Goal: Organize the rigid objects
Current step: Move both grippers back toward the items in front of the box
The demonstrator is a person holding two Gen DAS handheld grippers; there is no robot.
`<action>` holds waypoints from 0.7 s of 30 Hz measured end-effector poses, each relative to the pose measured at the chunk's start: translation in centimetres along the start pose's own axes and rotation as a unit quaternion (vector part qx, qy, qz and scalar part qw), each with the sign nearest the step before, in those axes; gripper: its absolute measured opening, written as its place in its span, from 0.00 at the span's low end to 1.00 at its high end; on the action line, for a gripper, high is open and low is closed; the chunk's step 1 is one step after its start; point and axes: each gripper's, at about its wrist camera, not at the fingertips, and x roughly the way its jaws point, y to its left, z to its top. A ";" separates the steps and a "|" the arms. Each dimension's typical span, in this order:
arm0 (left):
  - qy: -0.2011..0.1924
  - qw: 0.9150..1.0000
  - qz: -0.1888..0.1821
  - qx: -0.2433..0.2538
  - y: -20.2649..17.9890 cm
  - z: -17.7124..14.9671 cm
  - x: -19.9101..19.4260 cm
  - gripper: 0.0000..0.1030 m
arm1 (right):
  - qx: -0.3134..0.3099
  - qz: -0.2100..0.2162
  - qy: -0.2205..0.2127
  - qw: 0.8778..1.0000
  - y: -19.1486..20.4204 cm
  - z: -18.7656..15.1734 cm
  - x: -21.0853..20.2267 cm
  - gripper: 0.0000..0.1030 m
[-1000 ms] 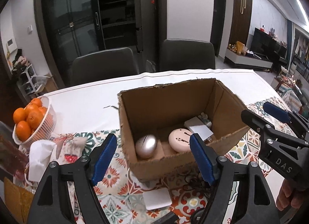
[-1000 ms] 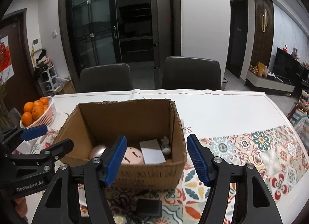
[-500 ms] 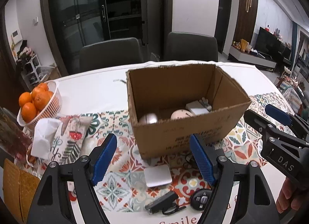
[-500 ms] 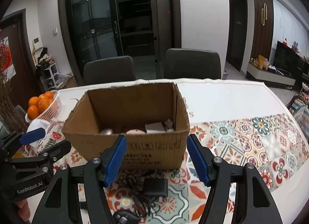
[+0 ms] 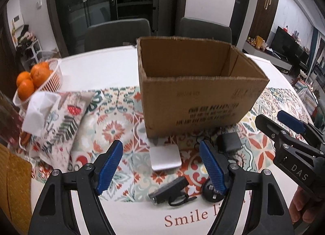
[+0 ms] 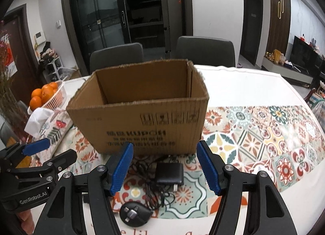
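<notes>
Hovering left gripper (image 5: 161, 166) and right gripper (image 6: 164, 168), jaws apart.

Even, soft indoor light, faint shadows; motion blur smears print on the brown cardboard box (image 5: 195, 97); fisheye bends edges, black vignette corners; dark glass doors (image 6: 113, 11) at 12 o'clock

Black-framed tongs (image 5: 161, 169) carry ribbed blue pads (image 5: 109, 167) and silver screws.
</notes>
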 end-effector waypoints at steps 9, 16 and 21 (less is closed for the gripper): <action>0.030 0.999 -0.004 -0.012 0.1 -2.1 2.0 0.75 | 0.007 -0.004 0.028 1.000 -0.5 -1.9 1.4 0.64; 0.050 0.999 -0.004 -0.009 0.1 -3.2 3.7 0.75 | 0.009 -0.005 0.047 0.999 -0.6 -3.2 2.8 0.64; 0.064 0.998 -0.007 -0.005 0.1 -3.9 5.0 0.75 | 0.011 -0.004 0.063 0.998 -0.6 -4.0 4.0 0.64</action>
